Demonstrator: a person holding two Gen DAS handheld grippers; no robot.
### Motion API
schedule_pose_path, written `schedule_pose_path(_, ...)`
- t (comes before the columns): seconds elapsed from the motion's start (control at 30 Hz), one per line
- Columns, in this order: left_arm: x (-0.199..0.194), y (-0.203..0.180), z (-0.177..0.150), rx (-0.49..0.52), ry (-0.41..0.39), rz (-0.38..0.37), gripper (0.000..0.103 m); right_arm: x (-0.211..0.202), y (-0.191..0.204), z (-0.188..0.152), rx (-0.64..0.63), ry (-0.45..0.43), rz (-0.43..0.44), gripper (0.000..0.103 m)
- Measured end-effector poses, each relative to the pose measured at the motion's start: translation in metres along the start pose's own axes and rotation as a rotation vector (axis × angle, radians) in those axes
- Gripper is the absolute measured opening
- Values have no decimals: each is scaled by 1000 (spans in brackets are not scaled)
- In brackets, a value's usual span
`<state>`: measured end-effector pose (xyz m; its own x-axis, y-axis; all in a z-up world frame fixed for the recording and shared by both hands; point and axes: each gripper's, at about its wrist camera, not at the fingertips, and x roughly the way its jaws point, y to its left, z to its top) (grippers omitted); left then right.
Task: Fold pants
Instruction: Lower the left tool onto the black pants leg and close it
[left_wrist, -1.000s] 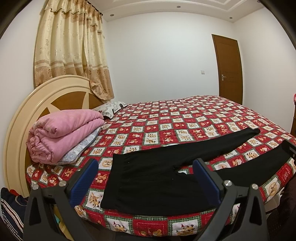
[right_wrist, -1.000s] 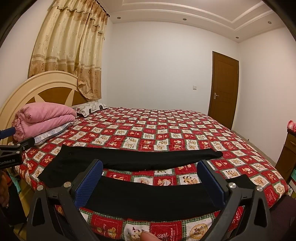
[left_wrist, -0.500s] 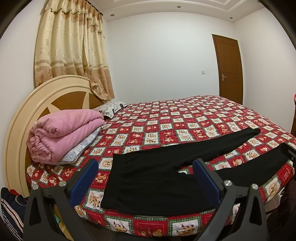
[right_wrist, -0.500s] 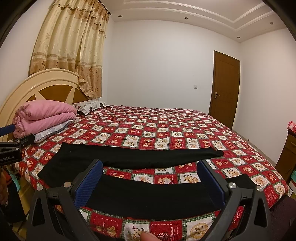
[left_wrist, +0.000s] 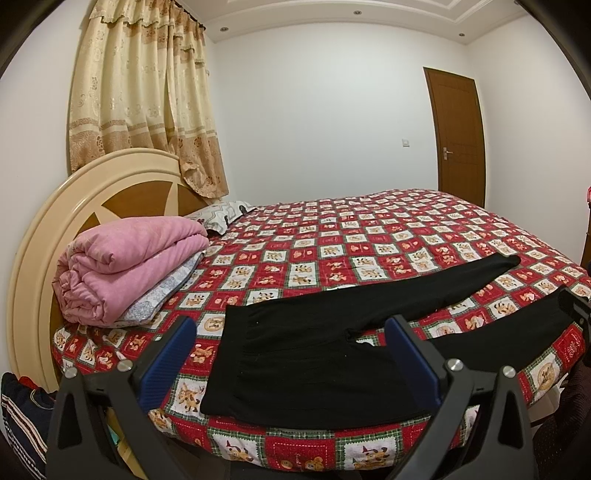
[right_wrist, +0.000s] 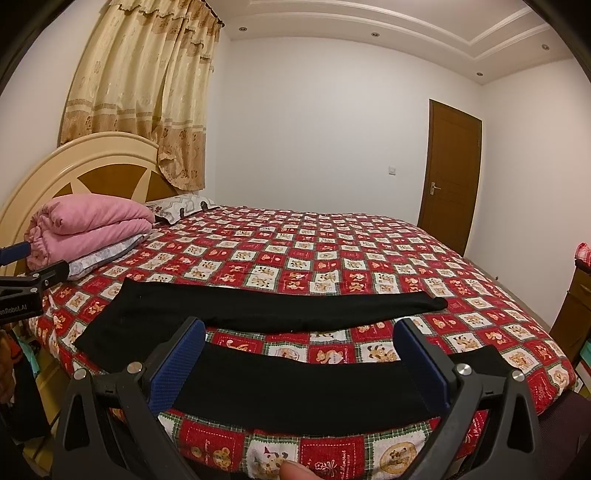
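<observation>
Black pants (left_wrist: 306, 354) lie spread flat on the near edge of the bed, waistband to the left, the two legs splayed apart to the right. In the right wrist view the pants (right_wrist: 280, 310) show a far leg and a near leg along the bed edge. My left gripper (left_wrist: 291, 354) is open and empty, held off the bed in front of the waistband and seat. My right gripper (right_wrist: 301, 358) is open and empty, in front of the near leg. The left gripper also shows at the left edge of the right wrist view (right_wrist: 22, 288).
The bed (left_wrist: 388, 236) has a red patchwork quilt. A folded pink blanket (left_wrist: 125, 262) on a pillow sits by the round headboard (left_wrist: 44, 221). A second pillow (left_wrist: 225, 214) lies behind. A brown door (left_wrist: 456, 133) is at the back right. A striped bag (left_wrist: 22, 417) stands on the floor at left.
The right wrist view has risen slightly, so the bed sits a little lower in frame. The left gripper and the pants have not visibly moved.
</observation>
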<state>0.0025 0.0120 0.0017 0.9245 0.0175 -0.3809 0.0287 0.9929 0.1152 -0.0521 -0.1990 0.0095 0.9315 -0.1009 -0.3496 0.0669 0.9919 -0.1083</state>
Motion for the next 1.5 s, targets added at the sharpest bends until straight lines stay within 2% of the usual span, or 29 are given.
schedule_pose_path(0.6,9,7,-9,-1,19,2,103,8,2,-3,-3,26,0,102)
schedule_pose_path(0.9,32,5,-19,-4,45,-11,103,37,-6,-19,29,95,4,102)
schedule_pose_path(1.03,59,23,-28,-15,56,5,103,58,-12,-32,34,134,-1,102)
schedule_pose_path(1.1,80,38,-34,-15,76,40,103,69,-13,-39,30,163,-10,102)
schedule_pose_path(1.27,145,88,-42,-40,178,120,103,98,-16,-61,32,226,-9,102)
schedule_pose_path(1.37,179,113,-40,-86,211,129,103,119,-19,-72,23,274,-4,102)
schedule_pose_path(1.5,235,124,-38,-68,284,112,103,143,-29,-82,26,337,-26,102)
